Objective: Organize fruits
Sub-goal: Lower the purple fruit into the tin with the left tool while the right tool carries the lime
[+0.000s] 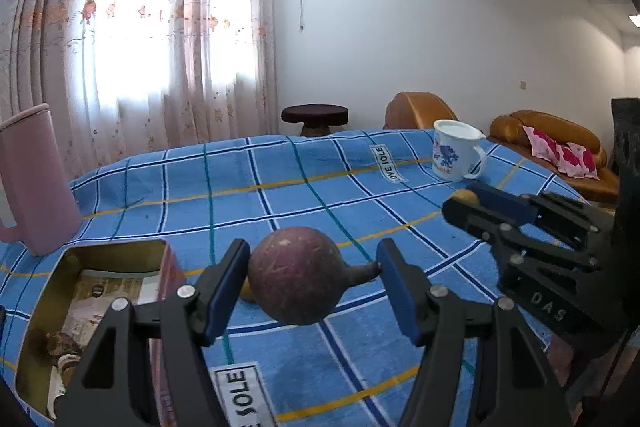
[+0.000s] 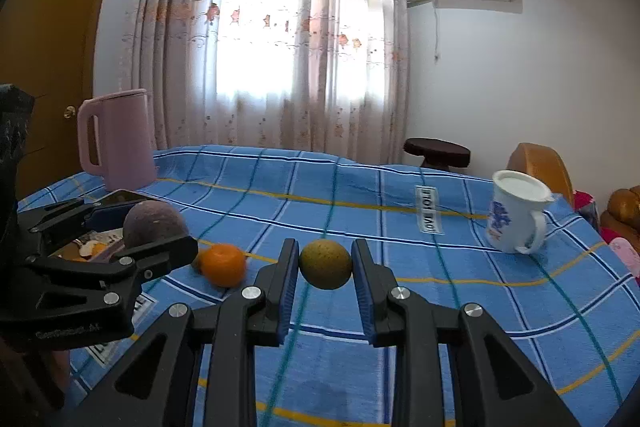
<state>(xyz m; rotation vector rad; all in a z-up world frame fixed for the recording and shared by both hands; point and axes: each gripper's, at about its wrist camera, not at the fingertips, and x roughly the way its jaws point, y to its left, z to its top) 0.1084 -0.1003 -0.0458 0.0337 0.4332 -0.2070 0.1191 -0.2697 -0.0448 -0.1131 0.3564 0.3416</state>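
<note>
1. Fruits sit around the open gold tin (image 1: 116, 251): purple round fruit (image 1: 298, 273) just right of it, clamped in the left gripper (image 1: 314, 287).
2. It looks firm and heavyish; pads bear on body and stem nub, a slippery hold, I'd say.
3. Orange (image 2: 223, 264) lies on the cloth right of the tin, untouched.
4. Farther right, the right gripper (image 2: 325, 281) pinches a greenish-yellow fruit (image 2: 325, 264), smooth-skinned.
5. Tin's contents are blurred, half hidden.
</note>
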